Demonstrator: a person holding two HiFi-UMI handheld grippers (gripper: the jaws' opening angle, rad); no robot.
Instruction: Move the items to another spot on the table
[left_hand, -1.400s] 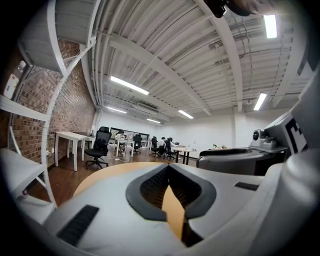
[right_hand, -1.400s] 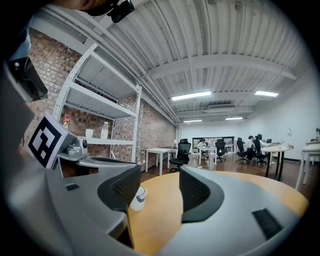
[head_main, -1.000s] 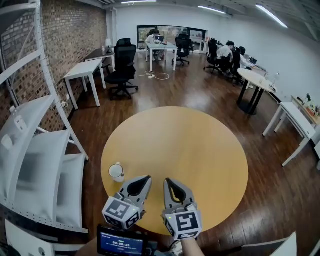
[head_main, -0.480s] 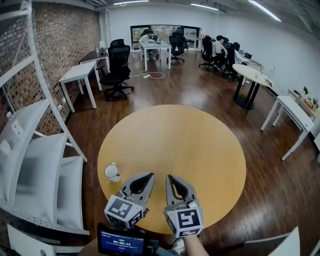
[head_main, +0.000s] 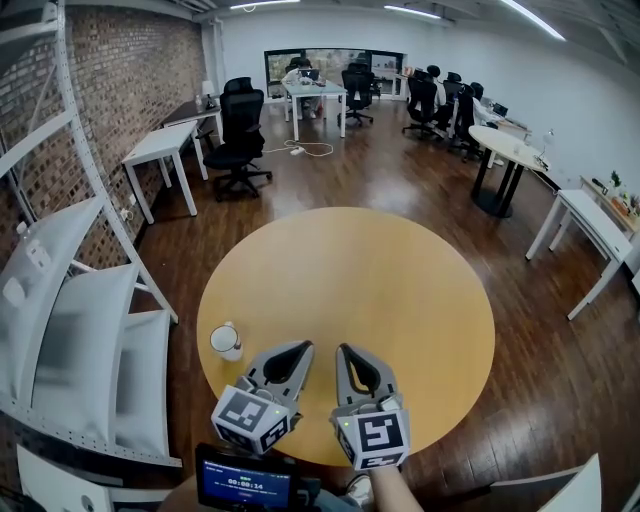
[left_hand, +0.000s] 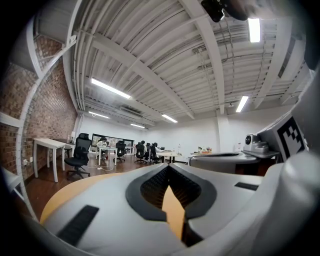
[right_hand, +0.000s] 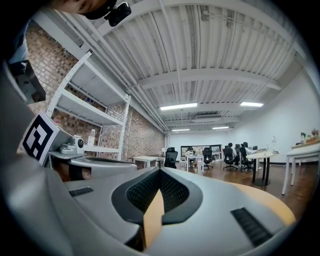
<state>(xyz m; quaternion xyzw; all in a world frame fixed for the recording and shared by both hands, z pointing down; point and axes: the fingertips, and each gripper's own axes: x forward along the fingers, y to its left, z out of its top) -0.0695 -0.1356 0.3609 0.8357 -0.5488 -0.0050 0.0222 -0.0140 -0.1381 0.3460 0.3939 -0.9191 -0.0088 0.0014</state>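
Observation:
A white mug (head_main: 227, 342) stands on the round yellow table (head_main: 400, 270), near its left front edge. My left gripper (head_main: 305, 346) hovers level over the table's near edge, just right of the mug and apart from it. It is shut, with nothing between its jaws. Beside it, my right gripper (head_main: 343, 348) is also shut and empty. In the left gripper view the left gripper (left_hand: 169, 167) has its tips together over the bare tabletop. In the right gripper view the right gripper (right_hand: 160, 170) looks the same. The mug appears in neither gripper view.
A white shelving rack (head_main: 60, 300) stands close on the left of the table. A small screen (head_main: 243, 483) sits at the bottom edge. Desks, black office chairs (head_main: 240, 140) and seated people fill the far room, and another round table (head_main: 510, 150) stands at the right.
Both grippers have edged a little forward over the table's near edge, still shut. The mug stays in its place.

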